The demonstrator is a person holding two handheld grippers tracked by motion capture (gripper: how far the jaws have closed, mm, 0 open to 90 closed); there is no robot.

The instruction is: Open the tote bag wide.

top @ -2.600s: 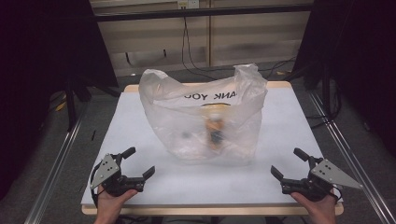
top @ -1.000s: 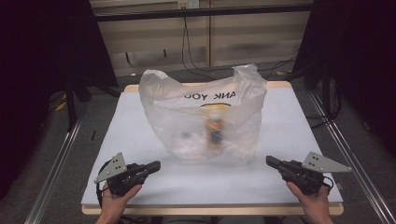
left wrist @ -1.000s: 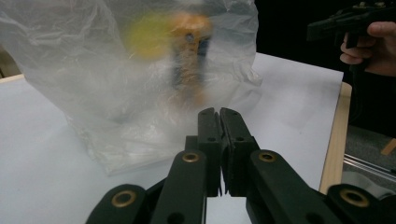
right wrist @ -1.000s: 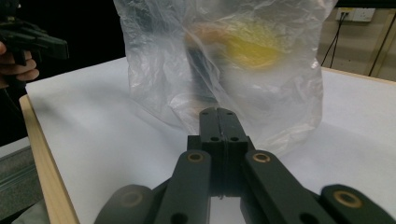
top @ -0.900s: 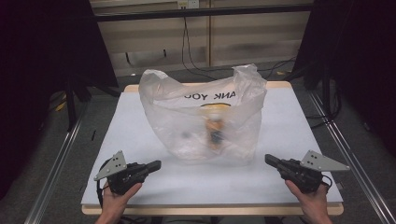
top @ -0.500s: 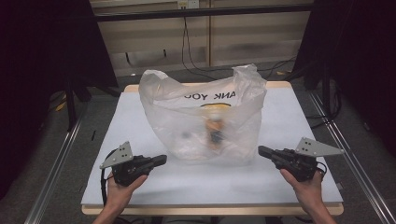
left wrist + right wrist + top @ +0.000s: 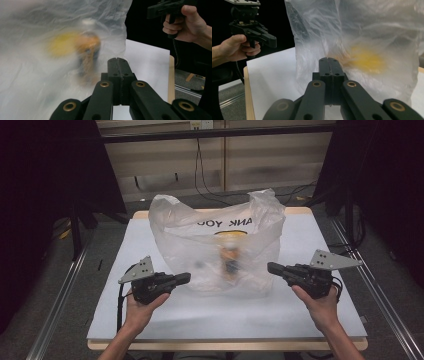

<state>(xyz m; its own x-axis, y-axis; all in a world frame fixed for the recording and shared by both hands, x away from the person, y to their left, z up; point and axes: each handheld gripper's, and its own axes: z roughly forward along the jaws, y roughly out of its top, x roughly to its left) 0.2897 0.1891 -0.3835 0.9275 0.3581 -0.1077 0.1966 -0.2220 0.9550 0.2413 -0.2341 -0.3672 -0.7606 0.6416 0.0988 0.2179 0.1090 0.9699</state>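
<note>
As you hold both tools low over white bench [image 7: 150,315], left gripper [image 7: 186,278] sits at left, jaws pressed closed, empty, tip just beside plastic bag [image 7: 220,245]. Bag stands mid-bench, translucent, crumpled, printed letters on face; blurred orange-yellow item [image 7: 231,257] inside. Right gripper [image 7: 272,267] at right, jaws closed, empty, tip near bag's right edge; touching or not, cannot tell.
</note>
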